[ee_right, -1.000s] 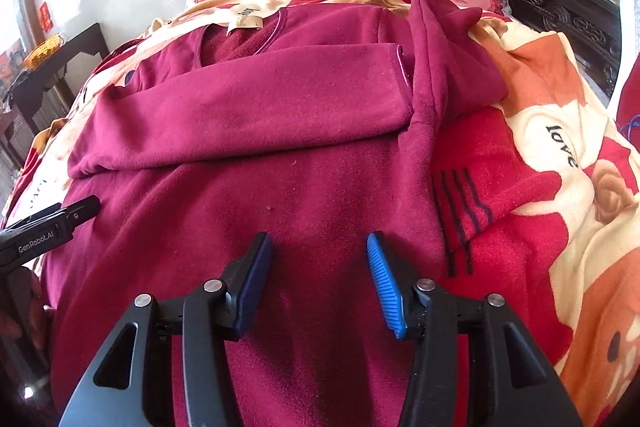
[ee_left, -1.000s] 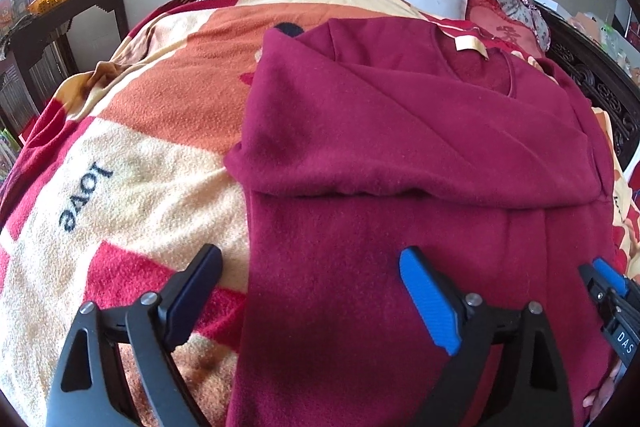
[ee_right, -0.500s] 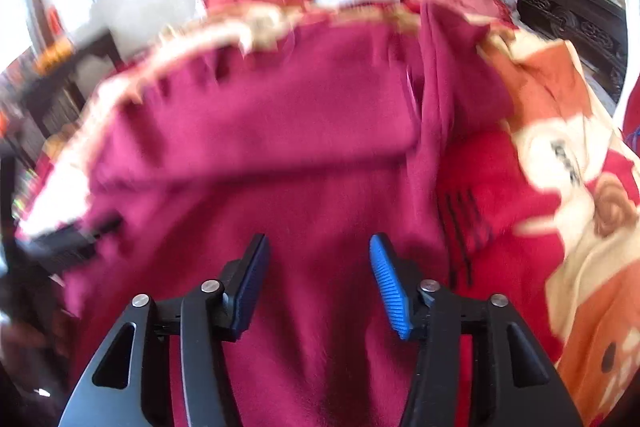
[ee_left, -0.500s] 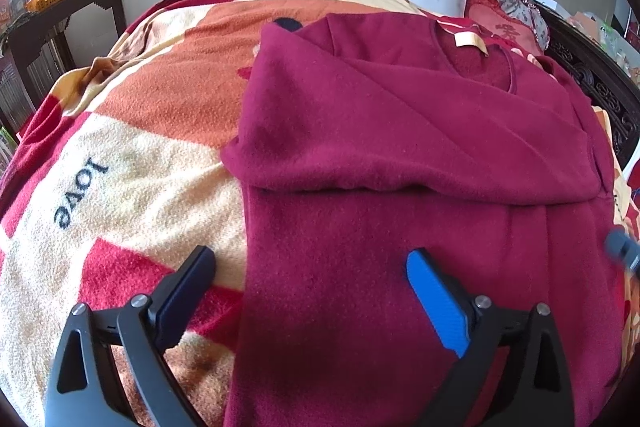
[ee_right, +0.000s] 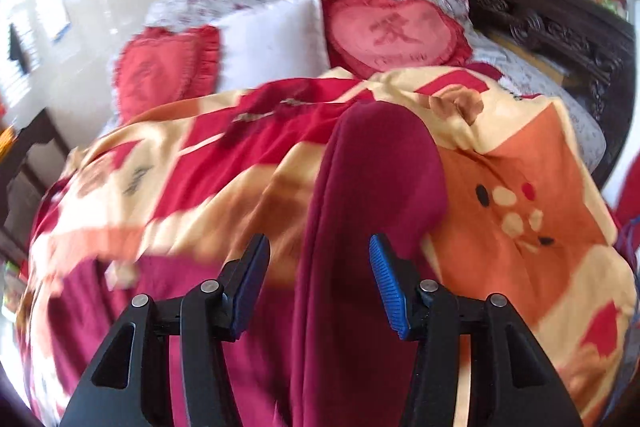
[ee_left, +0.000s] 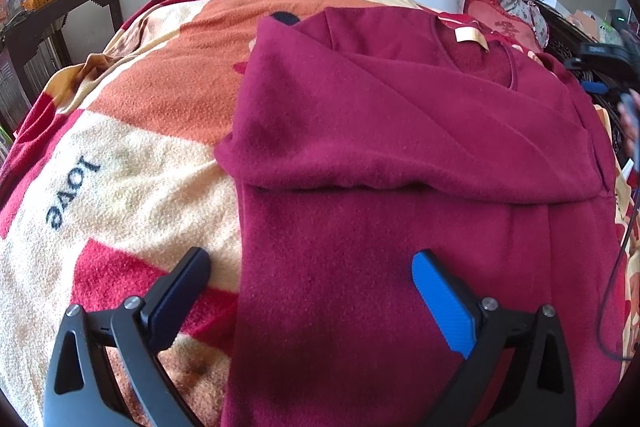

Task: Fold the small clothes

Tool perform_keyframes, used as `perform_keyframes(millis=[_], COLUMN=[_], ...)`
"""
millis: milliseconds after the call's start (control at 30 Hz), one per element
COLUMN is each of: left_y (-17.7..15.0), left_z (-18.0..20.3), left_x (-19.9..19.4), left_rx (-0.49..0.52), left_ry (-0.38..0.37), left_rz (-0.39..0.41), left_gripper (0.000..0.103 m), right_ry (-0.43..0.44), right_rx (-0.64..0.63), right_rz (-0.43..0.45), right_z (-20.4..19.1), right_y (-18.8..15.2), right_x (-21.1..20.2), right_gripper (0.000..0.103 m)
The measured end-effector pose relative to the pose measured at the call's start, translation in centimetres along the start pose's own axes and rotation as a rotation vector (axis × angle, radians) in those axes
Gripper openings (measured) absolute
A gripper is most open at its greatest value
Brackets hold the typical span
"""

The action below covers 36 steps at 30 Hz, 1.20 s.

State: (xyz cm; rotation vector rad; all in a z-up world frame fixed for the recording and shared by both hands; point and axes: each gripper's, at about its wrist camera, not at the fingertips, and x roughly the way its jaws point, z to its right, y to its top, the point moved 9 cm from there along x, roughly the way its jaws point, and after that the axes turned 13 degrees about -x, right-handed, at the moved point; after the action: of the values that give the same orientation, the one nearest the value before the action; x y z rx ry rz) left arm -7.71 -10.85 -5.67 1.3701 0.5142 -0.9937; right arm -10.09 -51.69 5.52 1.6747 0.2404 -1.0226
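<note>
A maroon sweater (ee_left: 400,131) lies flat on the patterned blanket (ee_left: 132,167), its left sleeve folded across the chest. My left gripper (ee_left: 308,257) hovers over the sweater's lower left edge. Its jaws are opening wide and nothing is pressed between them; one finger is over the blanket, the blue one over the cloth. The sweater's right sleeve (ee_right: 376,163) stretches out over the blanket (ee_right: 520,187). My right gripper (ee_right: 317,241) is open just above that sleeve, its pads clear of the cloth. It also shows as a blur at the left wrist view's right edge (ee_left: 600,67).
Heart-shaped red cushions (ee_right: 394,31) and a white pillow (ee_right: 272,39) lie at the head of the bed. A dark carved bed frame (ee_right: 560,39) runs along the right side. Dark wooden furniture (ee_left: 60,23) stands to the left of the bed.
My right gripper has swung from over the sweater's body to its outstretched right sleeve, leaving the left view's lower right corner for its upper right edge. The left jaws have spread a little wider.
</note>
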Motion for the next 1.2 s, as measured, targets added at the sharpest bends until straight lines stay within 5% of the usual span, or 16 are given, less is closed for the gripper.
perform_keyframes(millis=[100, 133, 167, 267, 467, 600, 667, 767, 900, 1033, 1200], left_y=[0.0, 0.0, 0.0, 0.0, 0.2, 0.4, 0.9, 1.9, 4.8, 7.9, 8.3], left_z=[0.0, 0.0, 0.0, 0.0, -0.1, 0.0, 0.0, 0.4, 1.2, 3.2, 6.2], left_x=[0.0, 0.1, 0.1, 0.1, -0.1, -1.1, -2.5, -4.1, -5.1, -3.3, 0.4], left_rx=[0.002, 0.002, 0.001, 0.001, -0.015, -0.024, -0.035, -0.028, 0.019, 0.034, 0.072], left_ry=[0.004, 0.003, 0.003, 0.003, -0.016, -0.037, -0.065, -0.123, -0.124, -0.144, -0.181], left_rz=[0.001, 0.001, 0.001, 0.001, 0.006, 0.036, 0.068, 0.072, 0.107, 0.04, -0.126], left_gripper=[0.103, 0.103, 0.103, 0.103, 0.103, 0.102, 0.101, 0.101, 0.101, 0.099, 0.063], right_ry=[-0.033, -0.03, -0.016, 0.014, 0.306, 0.411, 0.418, 0.429, 0.445, 0.385, 0.398], right_rx=[0.016, 0.044, 0.056, 0.013, -0.32, -0.433, -0.435, -0.341, -0.239, -0.221, -0.159], right_rz=[-0.082, -0.095, -0.084, -0.016, 0.163, 0.127, 0.009, -0.123, -0.062, -0.006, -0.023], right_z=[1.5, 2.3, 2.6, 1.7, -9.2, -15.2, -16.6, -16.0, -13.5, -10.9, -9.2], right_y=[1.2, 1.3, 1.5, 2.2, -0.1, -6.0, -9.8, -14.1, -15.2, -15.9, -16.8], right_x=[4.1, 4.9, 5.0, 2.2, -10.9, -12.5, -9.9, -7.5, -9.9, -12.8, -13.7], right_gripper=[0.03, 0.02, 0.0, 0.0, 0.0, 0.0, 0.015, 0.015, 0.018, 0.024, 0.025])
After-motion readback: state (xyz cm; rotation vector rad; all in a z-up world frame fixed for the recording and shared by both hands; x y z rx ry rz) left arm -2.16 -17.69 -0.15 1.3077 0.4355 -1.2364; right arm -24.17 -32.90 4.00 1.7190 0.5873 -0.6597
